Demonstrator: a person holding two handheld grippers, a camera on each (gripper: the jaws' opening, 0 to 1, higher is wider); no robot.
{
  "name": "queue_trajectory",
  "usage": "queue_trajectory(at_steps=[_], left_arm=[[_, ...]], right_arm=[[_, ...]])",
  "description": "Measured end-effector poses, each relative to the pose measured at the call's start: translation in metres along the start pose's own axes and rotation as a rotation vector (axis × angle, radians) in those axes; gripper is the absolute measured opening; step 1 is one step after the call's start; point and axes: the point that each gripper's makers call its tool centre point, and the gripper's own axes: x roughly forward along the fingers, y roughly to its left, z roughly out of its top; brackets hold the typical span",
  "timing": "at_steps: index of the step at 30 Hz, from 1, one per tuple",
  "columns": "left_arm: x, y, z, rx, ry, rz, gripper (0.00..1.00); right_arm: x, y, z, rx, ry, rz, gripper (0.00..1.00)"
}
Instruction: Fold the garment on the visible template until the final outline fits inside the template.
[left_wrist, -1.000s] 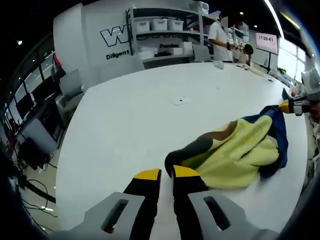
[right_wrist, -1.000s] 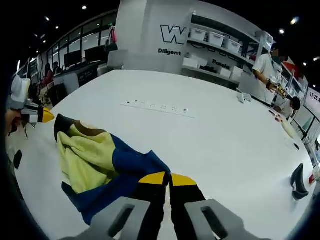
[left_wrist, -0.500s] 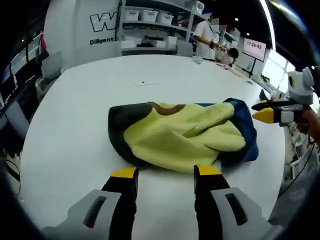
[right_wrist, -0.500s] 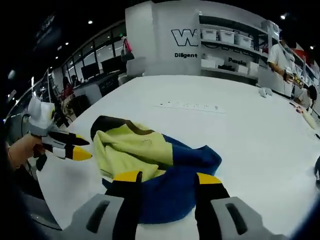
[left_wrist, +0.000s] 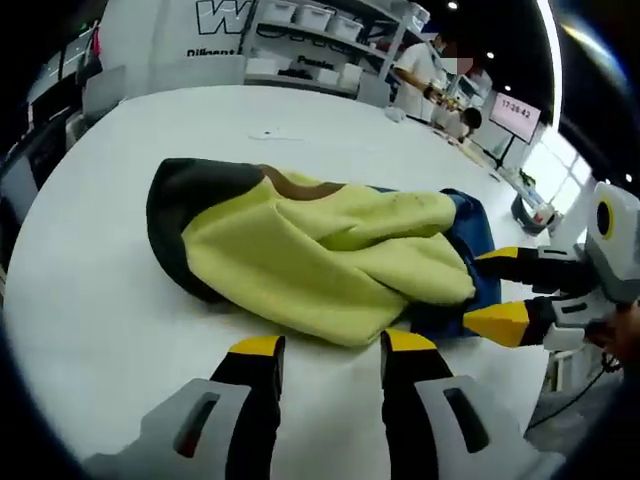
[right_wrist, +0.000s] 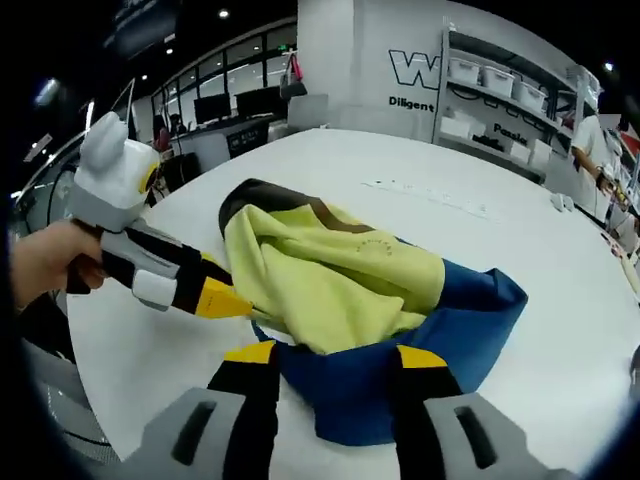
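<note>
Both pairs of jaws stood spread, gripping nothing. My left gripper (left_wrist: 325, 346) hovered at the near edge of the garment (left_wrist: 320, 255), a crumpled yellow, navy and black heap on the white table (left_wrist: 110, 300). My right gripper (right_wrist: 335, 354) sat over the navy hem, its tips at the cloth; whether they touched, I couldn't tell. Each gripper flanked the heap from opposite sides. Shelving (right_wrist: 510, 95) stood beyond.

A big work lab: a wide white counter (right_wrist: 560, 330), shelves (right_wrist: 500, 95) with white boxes, and desks with computer screens (right_wrist: 235, 103) at 11 o'clock
</note>
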Motion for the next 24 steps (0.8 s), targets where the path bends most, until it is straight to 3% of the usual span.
queue_trajectory(at_steps=[5, 10, 18, 24], left_arm=[[0.005, -0.007, 0.007, -0.023, -0.016, -0.009, 0.23], [0.006, -0.013, 0.005, 0.012, -0.009, -0.026, 0.06], [-0.005, -0.014, 0.011, 0.051, -0.025, -0.03, 0.04], [-0.028, -0.003, 0.02, 0.123, -0.028, -0.011, 0.04]], right_arm=[[0.004, -0.005, -0.006, 0.011, 0.021, -0.014, 0.17], [0.002, -0.007, -0.008, -0.032, 0.036, -0.014, 0.02], [-0.009, -0.018, -0.001, -0.134, 0.044, -0.039, 0.0], [-0.023, -0.045, 0.002, -0.182, 0.053, -0.091, 0.0]])
